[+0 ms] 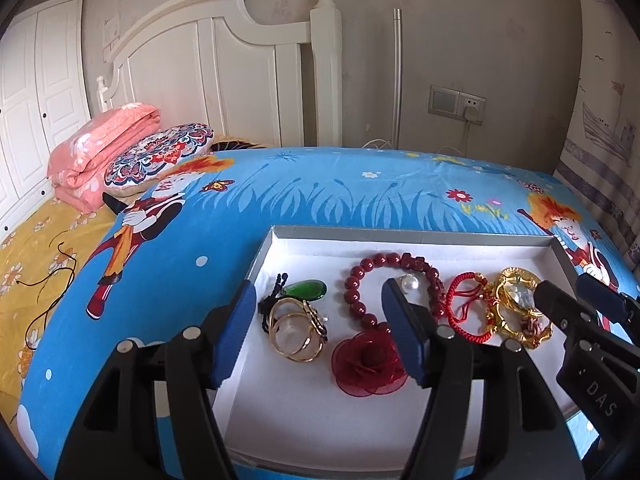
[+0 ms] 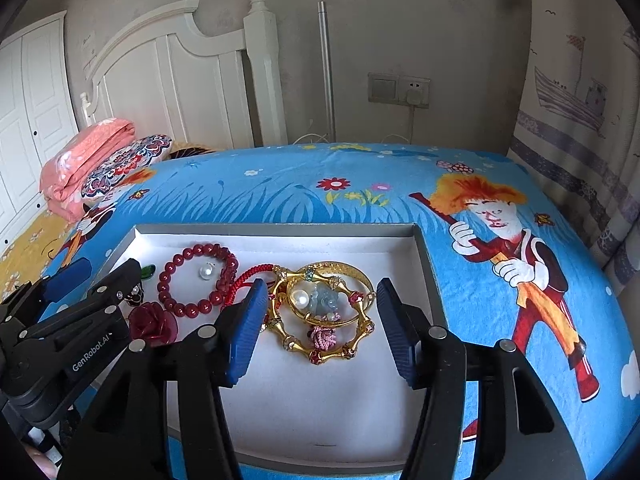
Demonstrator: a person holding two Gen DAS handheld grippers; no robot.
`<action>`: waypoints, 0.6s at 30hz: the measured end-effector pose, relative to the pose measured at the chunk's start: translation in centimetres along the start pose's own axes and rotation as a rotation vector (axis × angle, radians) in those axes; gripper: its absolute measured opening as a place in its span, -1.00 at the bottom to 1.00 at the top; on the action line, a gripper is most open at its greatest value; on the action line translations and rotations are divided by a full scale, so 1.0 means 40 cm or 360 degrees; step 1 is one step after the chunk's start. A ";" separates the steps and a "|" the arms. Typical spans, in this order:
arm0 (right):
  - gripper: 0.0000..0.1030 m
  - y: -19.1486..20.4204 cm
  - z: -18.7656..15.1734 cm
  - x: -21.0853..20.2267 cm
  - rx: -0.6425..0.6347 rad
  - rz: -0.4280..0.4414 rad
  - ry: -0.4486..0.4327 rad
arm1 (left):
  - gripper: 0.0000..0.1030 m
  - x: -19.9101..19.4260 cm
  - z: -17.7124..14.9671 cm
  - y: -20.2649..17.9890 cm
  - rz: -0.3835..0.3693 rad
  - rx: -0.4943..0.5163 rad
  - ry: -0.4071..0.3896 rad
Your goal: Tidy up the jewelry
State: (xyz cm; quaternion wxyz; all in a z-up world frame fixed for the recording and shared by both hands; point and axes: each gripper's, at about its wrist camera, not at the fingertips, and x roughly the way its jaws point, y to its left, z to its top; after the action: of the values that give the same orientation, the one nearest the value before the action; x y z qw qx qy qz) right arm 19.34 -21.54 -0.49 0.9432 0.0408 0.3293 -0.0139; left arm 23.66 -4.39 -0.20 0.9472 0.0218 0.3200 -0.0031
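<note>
Two hand-held grippers angled down over a shallow grey tray point(image 2: 425, 248) with a white lining, set on a bed; left gripper point(image 1: 318, 330) spread wide above the tray's left half, nothing pressed between its blue pads, gold rings point(image 1: 297, 334) and a red fabric rose point(image 1: 370, 364) lying loose in the gap; right gripper point(image 2: 318, 326) likewise wide, flanking but not clamping the gold bangles point(image 2: 326, 312); each tool visible at the edge of the other's view, side by side.

Spread beneath the tray: a bright blue cartoon bedsheet point(image 2: 280, 196) printed with grass, flowers and red-suited figures; beyond it a folded pink quilt point(image 1: 100, 152), a patterned pillow point(image 1: 160, 154), a white headboard point(image 1: 208, 76), white wardrobe doors at far left, a wall socket point(image 2: 414, 90) with a plug, and a striped curtain at right.

Inside the tray, left to right: a green teardrop pendant point(image 1: 306, 290) on black cord, the gold rings, the rose, a dark red bead bracelet point(image 2: 196, 276) encircling a single pearl point(image 2: 207, 271), a red braided cord bracelet point(image 1: 466, 308), then the stacked gold bangles with a pale stone charm and a pink knot at their centre; black cord also lying on the yellow sheet at far left.
</note>
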 end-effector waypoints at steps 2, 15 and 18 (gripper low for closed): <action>0.06 0.003 0.001 -0.003 -0.0005 0.0005 0.0000 | 0.36 -0.006 0.001 0.002 0.0000 -0.0001 -0.0014; 0.53 0.028 0.024 -0.057 -0.0100 0.0016 0.0047 | 0.90 -0.109 0.060 0.021 -0.0011 0.0003 -0.0114; 0.63 0.036 0.034 -0.089 -0.0134 -0.0011 0.0062 | 0.90 -0.142 0.077 0.025 0.0005 0.0004 -0.0115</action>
State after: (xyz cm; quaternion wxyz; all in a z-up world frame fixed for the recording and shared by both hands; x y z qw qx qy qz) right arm 17.48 -20.22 2.88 0.9374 0.0002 0.3481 -0.0025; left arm 21.03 -3.55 5.71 0.9581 0.0233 0.2855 -0.0028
